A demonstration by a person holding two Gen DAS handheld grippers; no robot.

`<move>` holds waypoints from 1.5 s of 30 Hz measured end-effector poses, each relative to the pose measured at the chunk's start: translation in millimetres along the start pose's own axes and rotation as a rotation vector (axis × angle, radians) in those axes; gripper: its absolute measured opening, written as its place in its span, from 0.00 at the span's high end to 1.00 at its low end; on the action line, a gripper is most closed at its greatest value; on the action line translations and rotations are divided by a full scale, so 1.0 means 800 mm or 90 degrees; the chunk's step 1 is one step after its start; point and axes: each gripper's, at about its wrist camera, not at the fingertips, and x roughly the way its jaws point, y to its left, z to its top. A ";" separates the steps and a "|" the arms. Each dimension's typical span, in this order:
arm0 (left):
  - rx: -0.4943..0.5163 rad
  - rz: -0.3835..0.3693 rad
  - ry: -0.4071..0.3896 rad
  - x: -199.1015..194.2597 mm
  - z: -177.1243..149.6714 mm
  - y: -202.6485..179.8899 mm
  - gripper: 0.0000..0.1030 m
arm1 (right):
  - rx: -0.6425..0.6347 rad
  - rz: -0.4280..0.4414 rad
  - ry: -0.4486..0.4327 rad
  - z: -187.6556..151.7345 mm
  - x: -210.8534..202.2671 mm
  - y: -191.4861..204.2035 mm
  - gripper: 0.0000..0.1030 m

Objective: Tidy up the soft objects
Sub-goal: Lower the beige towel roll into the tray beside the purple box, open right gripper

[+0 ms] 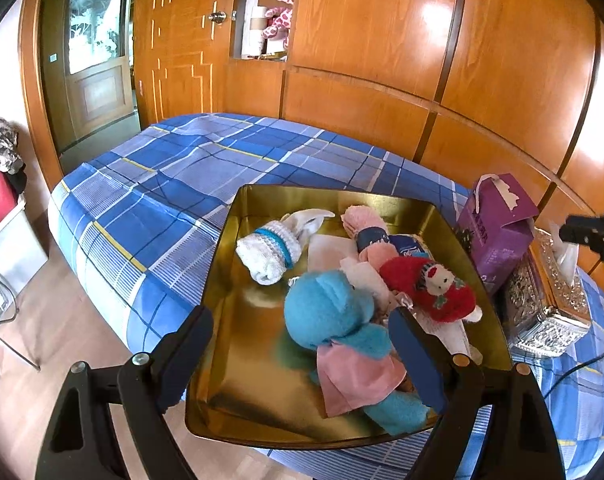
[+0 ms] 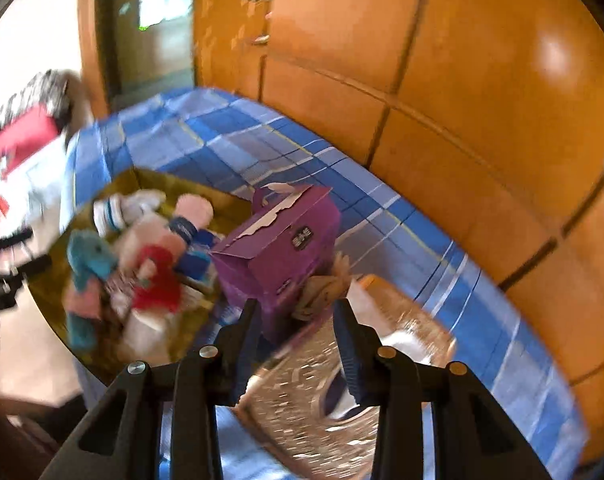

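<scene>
A gold tray sits on the blue plaid bed and holds a blue plush toy with a pink skirt, a red plush, a white rolled sock and a pink rolled towel. My left gripper is open above the tray's near end, its right finger beside the blue plush. My right gripper is open and empty over the silver tissue box, near the purple box. The tray also shows in the blurred right wrist view.
A purple carton and an ornate silver tissue box stand right of the tray. The plaid bed stretches away to the left. Wooden wardrobe panels back the bed. A cable runs over the sheet at right.
</scene>
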 end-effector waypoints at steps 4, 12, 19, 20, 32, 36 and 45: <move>-0.002 0.000 0.006 0.003 -0.001 0.001 0.13 | -0.038 -0.032 0.035 0.030 0.024 -0.021 0.64; 0.031 0.007 -0.010 0.001 0.002 -0.005 0.13 | 0.087 0.028 0.181 0.090 0.115 -0.107 0.64; 0.071 0.014 -0.037 0.000 0.011 -0.014 0.13 | 0.164 0.084 0.307 0.088 0.216 -0.125 0.68; 0.069 0.010 -0.035 0.003 0.014 -0.014 0.13 | 0.178 0.098 0.317 0.087 0.228 -0.126 0.68; 0.060 -0.001 -0.020 0.017 0.016 -0.016 0.13 | 0.134 0.093 0.365 0.068 0.262 -0.091 0.96; 0.055 0.000 -0.028 0.011 0.017 -0.013 0.13 | 0.167 0.083 0.288 0.078 0.225 -0.102 0.97; 0.049 0.010 -0.047 -0.007 0.020 -0.011 0.13 | 0.170 -0.026 0.057 0.130 0.093 -0.127 0.97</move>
